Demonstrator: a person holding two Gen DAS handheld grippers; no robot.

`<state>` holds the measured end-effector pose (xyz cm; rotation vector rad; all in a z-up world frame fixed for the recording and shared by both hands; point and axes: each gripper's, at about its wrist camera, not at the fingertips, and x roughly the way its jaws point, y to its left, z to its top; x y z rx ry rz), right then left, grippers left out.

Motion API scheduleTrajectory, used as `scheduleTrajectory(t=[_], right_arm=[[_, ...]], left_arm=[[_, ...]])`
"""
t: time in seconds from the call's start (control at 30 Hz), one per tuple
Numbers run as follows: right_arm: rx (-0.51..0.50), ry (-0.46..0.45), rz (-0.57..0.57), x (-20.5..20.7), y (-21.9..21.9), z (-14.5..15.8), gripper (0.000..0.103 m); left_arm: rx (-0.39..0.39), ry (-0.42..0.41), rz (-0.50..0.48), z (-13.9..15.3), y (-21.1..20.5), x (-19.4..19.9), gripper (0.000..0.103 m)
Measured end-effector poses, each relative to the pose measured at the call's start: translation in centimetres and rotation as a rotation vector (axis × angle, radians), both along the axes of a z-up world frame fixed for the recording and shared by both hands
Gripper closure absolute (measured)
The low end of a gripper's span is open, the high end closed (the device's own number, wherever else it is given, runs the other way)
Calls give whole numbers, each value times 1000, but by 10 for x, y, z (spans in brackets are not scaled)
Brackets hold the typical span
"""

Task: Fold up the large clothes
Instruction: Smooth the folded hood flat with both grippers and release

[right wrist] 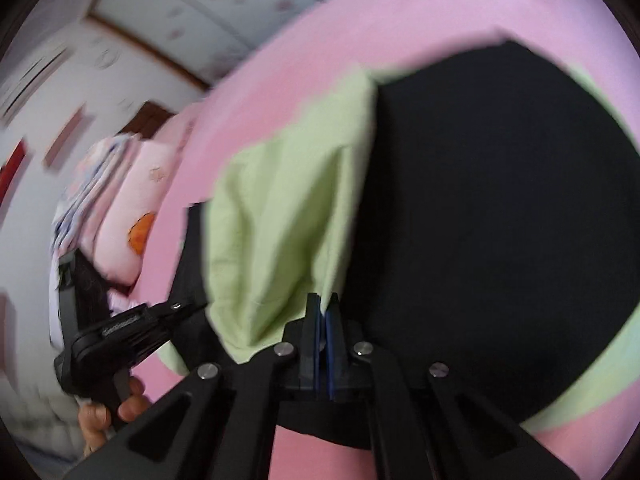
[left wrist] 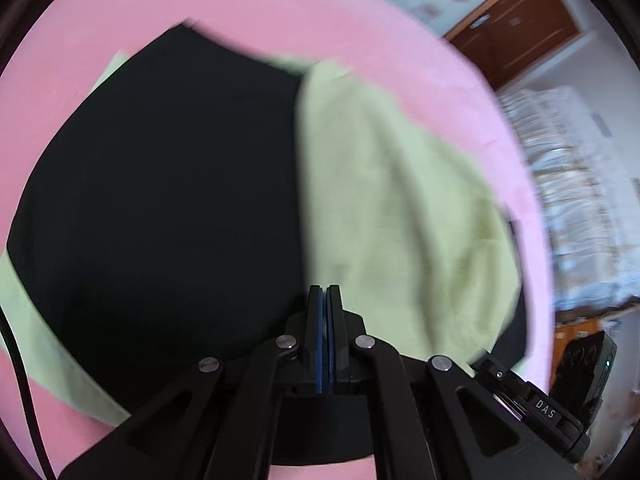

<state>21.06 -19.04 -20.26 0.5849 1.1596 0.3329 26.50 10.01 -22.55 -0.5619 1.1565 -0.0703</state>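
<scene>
Here, the scene: a bed covered by a pink sheet (left wrist: 280, 4) carried the clothes, and both views were smeared by motion blur.
Black garment: a large black garment (left wrist: 160, 200) lay spread flat over the middle of the pink sheet, filling most of both views.
Green garment: a pale green garment (left wrist: 400, 200) lay partly over one side of the black one and partly beneath it, with a green strip showing past the black edge on the other side too.
Left tool: the left tool (left wrist: 324, 290) had its blue-padded jaws pressed together with no cloth between them, poised above the seam where black met green; whether its tips touched the fabric could not be told.
Right tool: the right tool (right wrist: 322, 298) also had its jaws drawn together; a fold of green cloth sat right at its tips, but no cloth showed between the pads.
Person: a hand (right wrist: 106, 412) gripped the handle of the left tool at the bed's edge.
Surroundings: a pink pillow (right wrist: 132, 216) with an orange patch lay at the bed's far side, and a brown wooden door (left wrist: 516, 28) stood beyond.
</scene>
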Motion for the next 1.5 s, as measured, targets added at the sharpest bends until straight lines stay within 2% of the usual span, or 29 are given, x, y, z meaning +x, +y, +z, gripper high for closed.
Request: scheduleTrajectory(t=[0.03, 0.1, 0.17, 0.27, 0.3, 0.43, 0.5, 0.6, 0.73, 0.83, 0.9, 1.07, 1.13, 1.3, 1.5], right_arm=[[8, 20, -12, -3, -1, -11, 102], [15, 11, -31, -6, -2, -13, 102], [-43, -6, -18, -7, 4, -6, 100], [-169, -39, 21, -10, 14, 15, 87], [-212, -59, 25, -12, 16, 24, 83], [-351, -203, 39, -23, 19, 68, 83], [-392, -266, 41, -23, 21, 86, 82], [-407, -343, 56, -12, 26, 103, 82], [-441, -405, 110, 20, 50, 107, 82], [-430, -383, 152, 45, 65, 93, 82], [-421, -358, 170, 58, 69, 81, 82], [-508, -268, 155, 65, 55, 43, 83], [-499, -245, 160, 56, 41, 27, 84], [-462, -275, 132, 36, 31, 19, 83], [-532, -286, 133, 35, 42, 16, 80]], left_arm=[[1, 16, 1, -6, 0, 0, 103], [-7, 10, 1, -10, 2, -2, 103], [10, 0, -17, -6, 0, -2, 103], [29, -13, -50, 6, -5, -3, 101], [49, -24, -61, 13, -6, -4, 101], [129, -102, -120, 47, -18, -9, 96], [147, -149, -140, 66, -27, -6, 86], [135, -213, -137, 94, -39, 7, 78], [99, -273, -115, 114, -51, 33, 76], [63, -277, -129, 107, -55, 49, 76], [76, -252, -134, 94, -64, 58, 76], [119, -115, -149, 29, -72, 64, 76], [143, -108, -166, 13, -71, 58, 77], [171, -144, -210, 4, -72, 48, 78], [206, -155, -219, 10, -79, 49, 78]])
